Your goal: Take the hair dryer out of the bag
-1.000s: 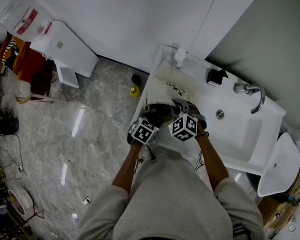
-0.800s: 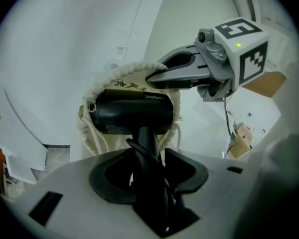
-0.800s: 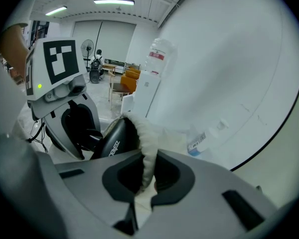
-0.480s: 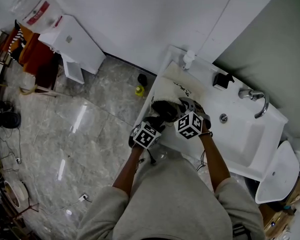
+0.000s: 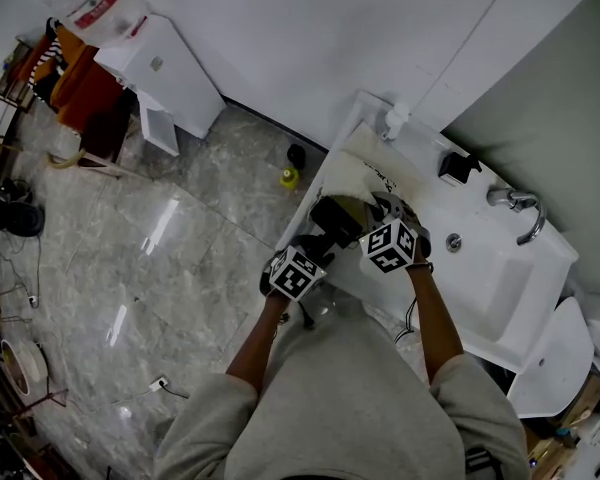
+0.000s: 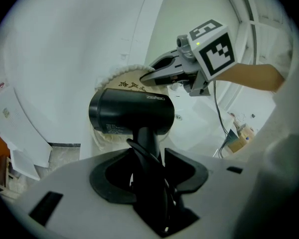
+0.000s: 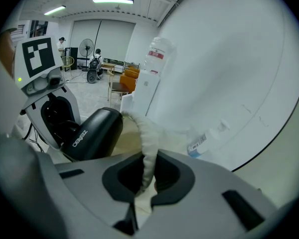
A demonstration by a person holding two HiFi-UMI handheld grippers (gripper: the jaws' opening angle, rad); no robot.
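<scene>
Pulling the hair dryer (image 6: 132,112), handle clamped in the left tool (image 6: 150,169), steadily leftward against the bag (image 7: 145,133) rim pinched in the right tool (image 7: 148,176).

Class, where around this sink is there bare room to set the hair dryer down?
The basin, around the drain, is bare. Left of it is crowded: bag, hair dryer, left gripper, right gripper.

A washroom corner
We see a white washbasin (image 5: 492,290), its tap (image 5: 521,208), a marble floor (image 5: 180,258), a water dispenser (image 5: 162,70).
</scene>
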